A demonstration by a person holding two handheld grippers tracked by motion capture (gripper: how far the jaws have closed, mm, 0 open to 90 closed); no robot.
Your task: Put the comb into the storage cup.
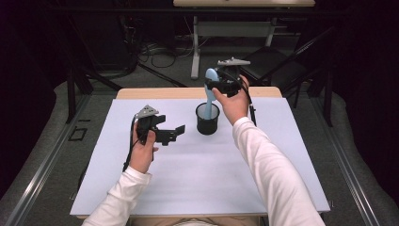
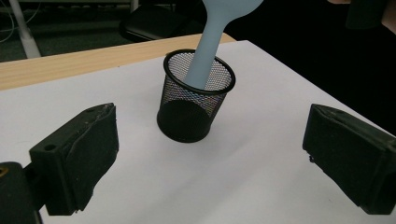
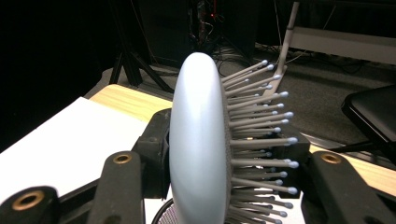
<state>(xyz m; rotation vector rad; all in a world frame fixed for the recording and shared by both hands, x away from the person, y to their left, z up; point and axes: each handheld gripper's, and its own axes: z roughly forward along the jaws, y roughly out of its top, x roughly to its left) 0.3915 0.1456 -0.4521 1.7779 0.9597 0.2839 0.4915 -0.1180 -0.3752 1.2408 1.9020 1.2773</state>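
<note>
A black mesh cup [image 1: 207, 118] stands upright on the white table cover [image 1: 197, 179], seen closer in the left gripper view as the cup [image 2: 194, 100]. A light blue hairbrush [image 1: 211, 82] stands in it handle down, its handle [image 2: 205, 51] leaning on the rim. My right gripper [image 1: 221, 85] is shut on the brush head [image 3: 198, 149], bristles to the right in the right gripper view. My left gripper [image 1: 170, 133] hovers left of the cup, open, with nothing between its fingers [image 2: 77, 156].
The wooden table edge [image 1: 141, 93] runs behind the white cover. Beyond it are a second table's legs [image 1: 195, 52], cables on the floor and a black chair [image 1: 273, 63]. Free cover lies in front of and to both sides of the cup.
</note>
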